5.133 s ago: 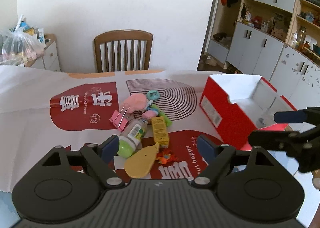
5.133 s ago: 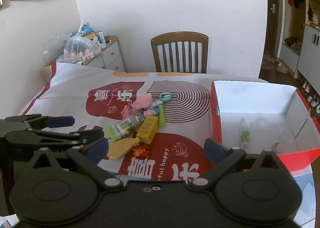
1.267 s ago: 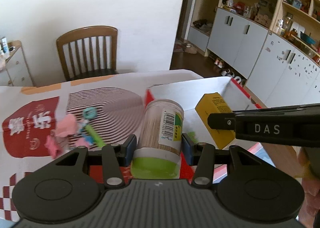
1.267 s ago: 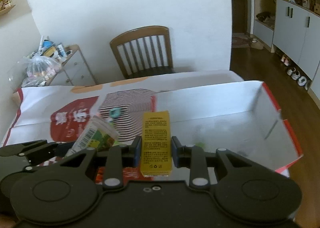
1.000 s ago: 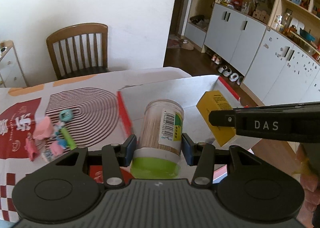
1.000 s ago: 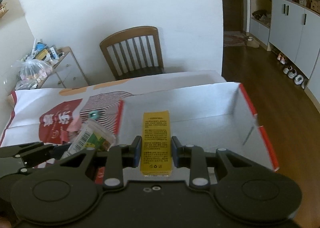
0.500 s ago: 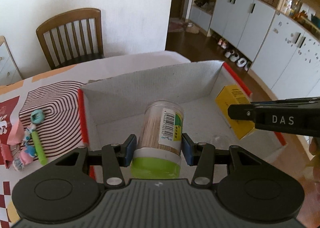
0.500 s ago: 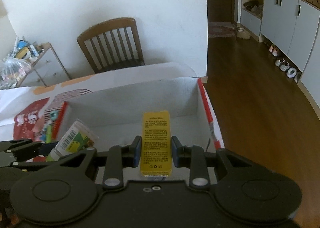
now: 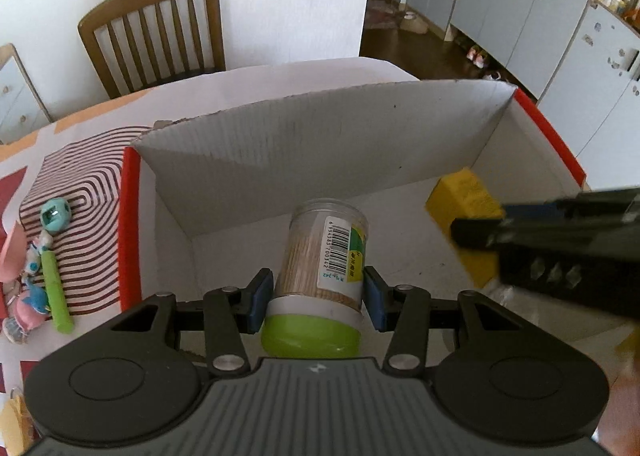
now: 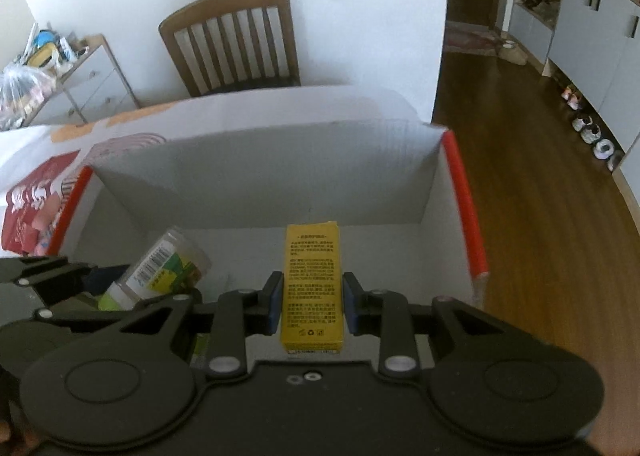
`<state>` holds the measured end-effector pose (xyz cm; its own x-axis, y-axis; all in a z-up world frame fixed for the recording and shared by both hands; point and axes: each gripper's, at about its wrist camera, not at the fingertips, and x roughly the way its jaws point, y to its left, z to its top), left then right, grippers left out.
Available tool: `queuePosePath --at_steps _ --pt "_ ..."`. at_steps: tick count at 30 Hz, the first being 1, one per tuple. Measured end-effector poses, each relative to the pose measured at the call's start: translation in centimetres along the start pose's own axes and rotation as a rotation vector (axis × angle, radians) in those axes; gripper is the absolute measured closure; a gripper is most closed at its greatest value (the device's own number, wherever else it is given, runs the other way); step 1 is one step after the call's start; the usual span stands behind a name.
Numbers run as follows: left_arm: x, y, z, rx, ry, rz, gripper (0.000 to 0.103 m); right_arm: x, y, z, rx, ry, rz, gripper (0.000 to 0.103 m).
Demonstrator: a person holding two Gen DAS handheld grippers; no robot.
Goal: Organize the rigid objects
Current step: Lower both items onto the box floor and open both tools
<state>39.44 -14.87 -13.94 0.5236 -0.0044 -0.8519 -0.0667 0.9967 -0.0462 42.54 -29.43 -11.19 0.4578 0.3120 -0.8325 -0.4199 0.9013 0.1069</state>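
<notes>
We have carried both loads over the box (image 9: 336,144), left fingers (image 9: 262,294) grasping the jar (image 9: 320,256), right fingers (image 10: 274,302) grasping the yellow carton (image 10: 312,284), ready to release.

The left gripper (image 9: 314,298) points steeply downward, its blue pads (image 9: 259,295) clamped on the sides of a jar (image 9: 320,270) just above the jar's green lid. The right gripper (image 10: 311,304) points down at a similar slant just beside it, its pads (image 10: 274,306) pressed against the long sides of a yellow carton (image 10: 312,288).
</notes>
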Motion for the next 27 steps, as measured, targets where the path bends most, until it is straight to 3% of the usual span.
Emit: queuePosePath --at_steps 13,24,27 --pt "1.9 0.0 0.3 0.003 0.111 0.008 0.058 2.1 0.1 0.3 0.022 0.111 -0.014 0.074" --pt "0.9 0.4 0.8 -0.022 0.082 -0.009 0.057 1.9 0.2 0.7 0.04 0.106 -0.018 0.071" --pt "0.2 0.5 0.8 -0.02 0.063 -0.004 0.052 1.2 0.1 0.6 0.047 0.09 -0.007 0.069"
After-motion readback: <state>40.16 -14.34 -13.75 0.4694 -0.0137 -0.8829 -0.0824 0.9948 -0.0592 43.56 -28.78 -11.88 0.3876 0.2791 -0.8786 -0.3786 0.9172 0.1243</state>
